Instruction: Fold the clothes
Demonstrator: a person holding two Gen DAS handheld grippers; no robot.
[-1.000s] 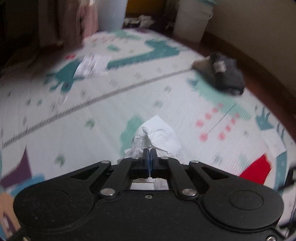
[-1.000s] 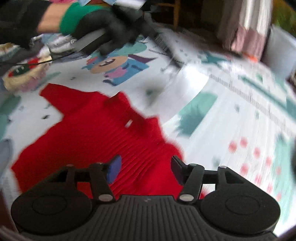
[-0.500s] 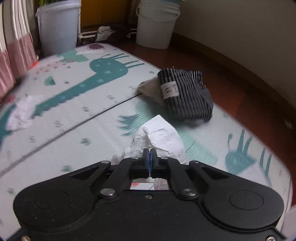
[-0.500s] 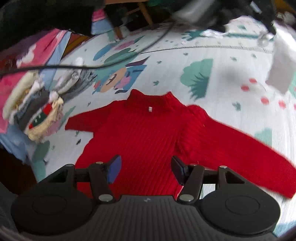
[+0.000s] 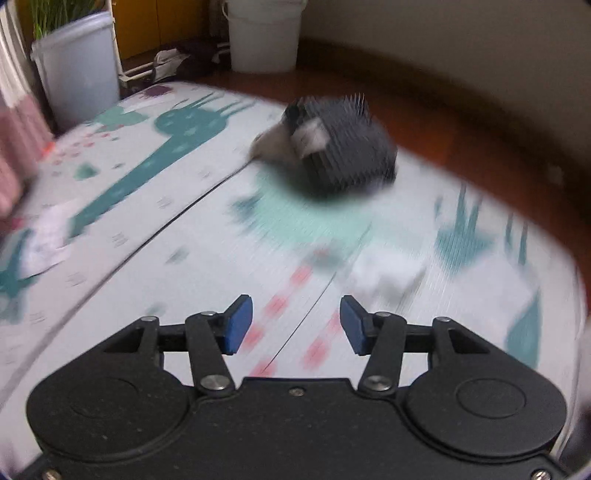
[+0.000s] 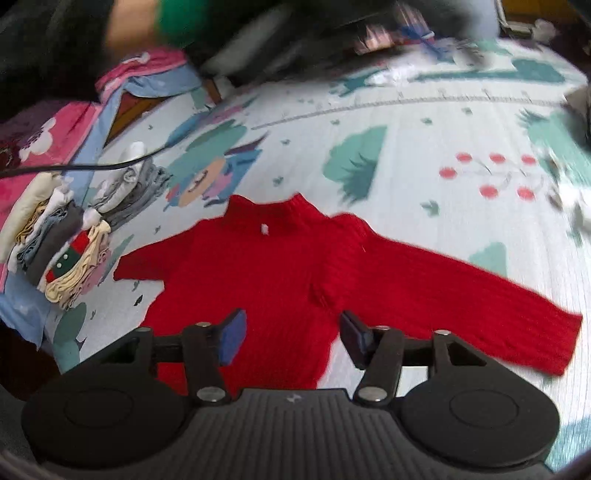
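Note:
A red ribbed sweater (image 6: 258, 266) lies flat on the patterned play mat (image 6: 424, 122), collar away from me and both sleeves spread. My right gripper (image 6: 293, 328) hovers over its lower body. Its jaws are closing a little, with no cloth pinched between the pads. In the left wrist view my left gripper (image 5: 295, 317) is opening and holds nothing. A crumpled white paper (image 5: 384, 275) lies blurred on the mat just beyond its right finger. A folded dark striped garment (image 5: 343, 147) rests farther back by the mat's edge.
A pile of folded clothes (image 6: 62, 240) sits left of the sweater, with a black cable (image 6: 92, 168) over it. A person's arm with a green cuff (image 6: 177, 14) crosses the top. Two white buckets (image 5: 262, 33) (image 5: 77, 70) stand beyond the mat; another white scrap (image 5: 48, 240) lies left.
My left gripper has gone from shut on the crumpled white paper to open, and the paper now lies on the mat. The right gripper's jaws have narrowed slightly over the sweater.

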